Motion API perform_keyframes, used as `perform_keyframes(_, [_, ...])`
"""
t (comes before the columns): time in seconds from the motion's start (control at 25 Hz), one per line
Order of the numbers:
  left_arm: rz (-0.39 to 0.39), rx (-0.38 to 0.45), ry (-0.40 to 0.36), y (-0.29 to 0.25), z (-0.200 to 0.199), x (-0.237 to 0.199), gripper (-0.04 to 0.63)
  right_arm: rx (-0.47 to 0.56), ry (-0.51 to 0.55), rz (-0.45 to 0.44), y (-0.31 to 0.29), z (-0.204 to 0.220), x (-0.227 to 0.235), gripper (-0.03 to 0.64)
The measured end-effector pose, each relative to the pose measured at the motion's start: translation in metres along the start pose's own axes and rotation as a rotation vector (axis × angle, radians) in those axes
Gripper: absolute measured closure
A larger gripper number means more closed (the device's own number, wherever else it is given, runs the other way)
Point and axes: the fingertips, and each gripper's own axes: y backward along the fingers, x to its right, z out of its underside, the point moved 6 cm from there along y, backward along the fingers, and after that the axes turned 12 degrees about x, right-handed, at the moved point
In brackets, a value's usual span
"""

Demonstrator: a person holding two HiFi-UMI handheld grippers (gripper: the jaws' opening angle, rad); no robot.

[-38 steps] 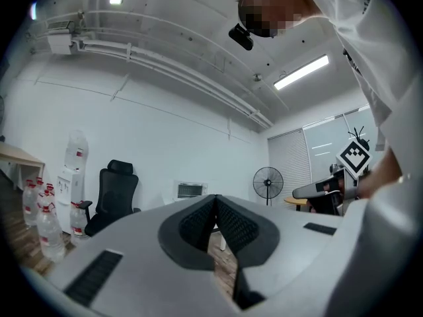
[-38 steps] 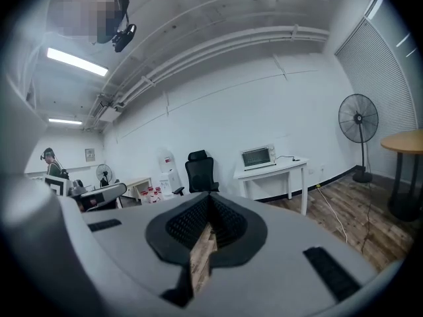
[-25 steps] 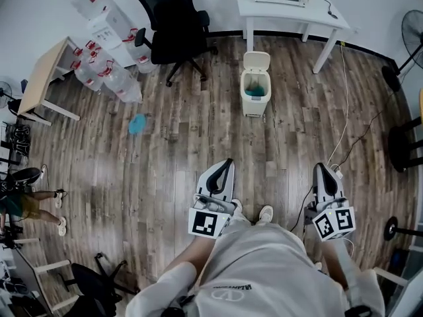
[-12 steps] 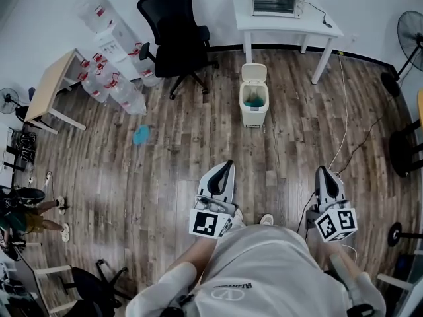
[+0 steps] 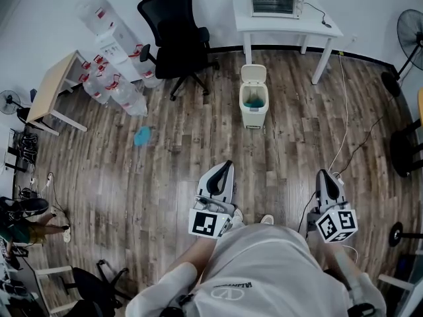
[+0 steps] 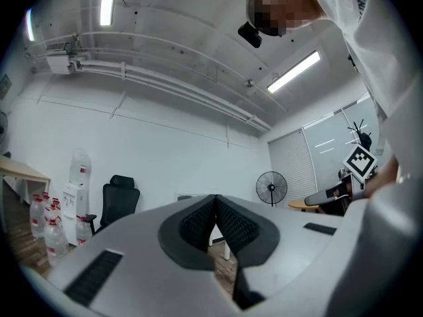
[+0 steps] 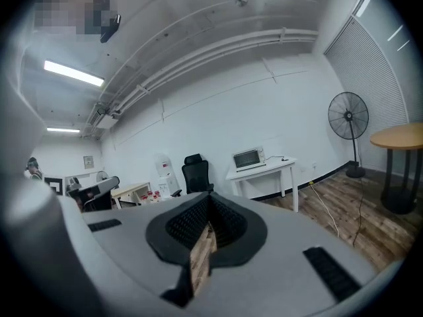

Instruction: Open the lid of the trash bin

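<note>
Bin: the white bin point(image 5: 254, 118) stands on the wood floor point(image 5: 165, 177), just in front of the white table point(image 5: 289, 22) and well ahead of you.
Lid: the lid point(image 5: 254, 73) is up, tipped back toward the table. The mouth is open and something blue-green shows inside.
Left tool: you hold the left gripper point(image 5: 228, 164) low, close to your body, pointing forward. Its own view shows the jaws closed together at the tips, with nothing between them.
Right tool: the right gripper point(image 5: 322, 174) sits level with the left, also pointing forward. Its jaws meet at the tips and it is empty.
Contact: neither gripper touches the bin; both are well apart from it.
Surroundings: a black chair point(image 5: 173, 35) is left of the bin. An oven point(image 5: 272, 4) is on the table. Water bottles point(image 5: 109, 78) lie by the far-left wall. A small blue object point(image 5: 142, 136) lies on the floor near the bottles. A fan point(image 5: 413, 28) is at the right edge. A cable point(image 5: 344, 121) runs over the floor from the table toward your right gripper.
</note>
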Motion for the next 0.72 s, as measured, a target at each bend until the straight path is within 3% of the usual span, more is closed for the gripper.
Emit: perform_keyframes(0.72, [-0.01, -0.012, -0.006, -0.0044, 0.0045, -0.0041, 0.594, 0.003, 0.0, 0.02, 0.0013, -0.0015, 0.0052, 0.601])
